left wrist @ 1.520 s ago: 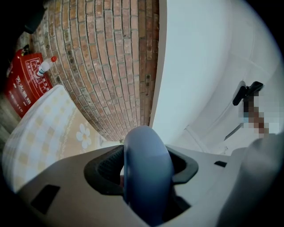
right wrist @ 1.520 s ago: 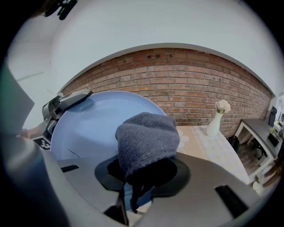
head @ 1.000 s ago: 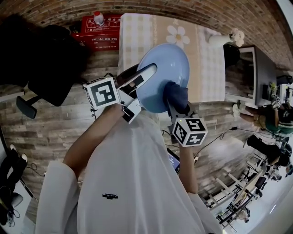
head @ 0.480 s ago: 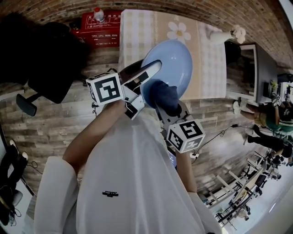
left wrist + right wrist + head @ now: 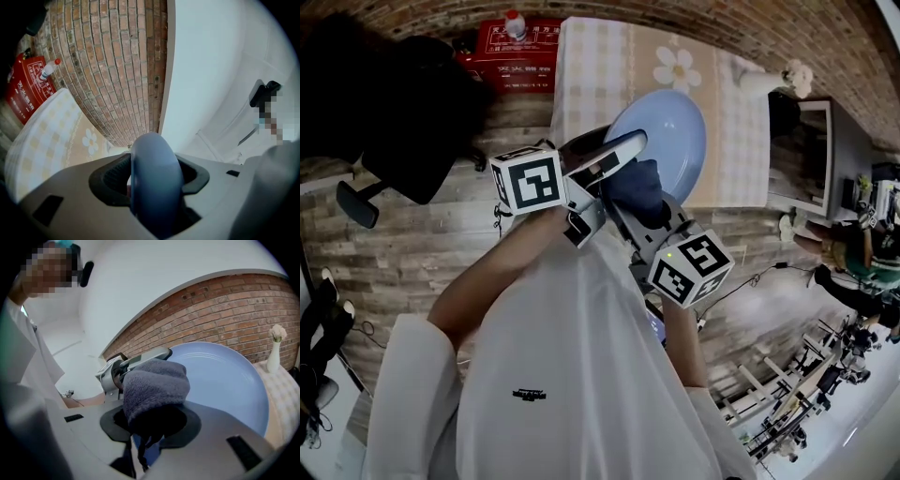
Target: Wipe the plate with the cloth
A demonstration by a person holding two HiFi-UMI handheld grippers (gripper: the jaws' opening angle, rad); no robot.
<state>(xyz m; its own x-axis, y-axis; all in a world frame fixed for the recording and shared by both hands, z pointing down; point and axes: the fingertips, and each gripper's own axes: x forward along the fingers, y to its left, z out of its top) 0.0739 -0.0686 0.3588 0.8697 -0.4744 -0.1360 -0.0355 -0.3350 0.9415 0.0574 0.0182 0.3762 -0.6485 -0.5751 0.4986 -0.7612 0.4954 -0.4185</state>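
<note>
Two claws: both held up close in front of the person, next to each other.
Right claw [image 5: 152, 422]: clamped on a bunched dark-blue cloth [image 5: 157, 385], which sits at the face of the plate [image 5: 670, 131], just beside the other claw's fingers.
Left claw [image 5: 154, 185]: closed on the rim of the pale blue plate, which is held tilted in the air.
Table [image 5: 600, 66]: below and beyond the plate, with a checked cover and a daisy print.
Far end: white vase [image 5: 273, 355], red box [image 5: 520, 45], brick wall [image 5: 117, 61].
</note>
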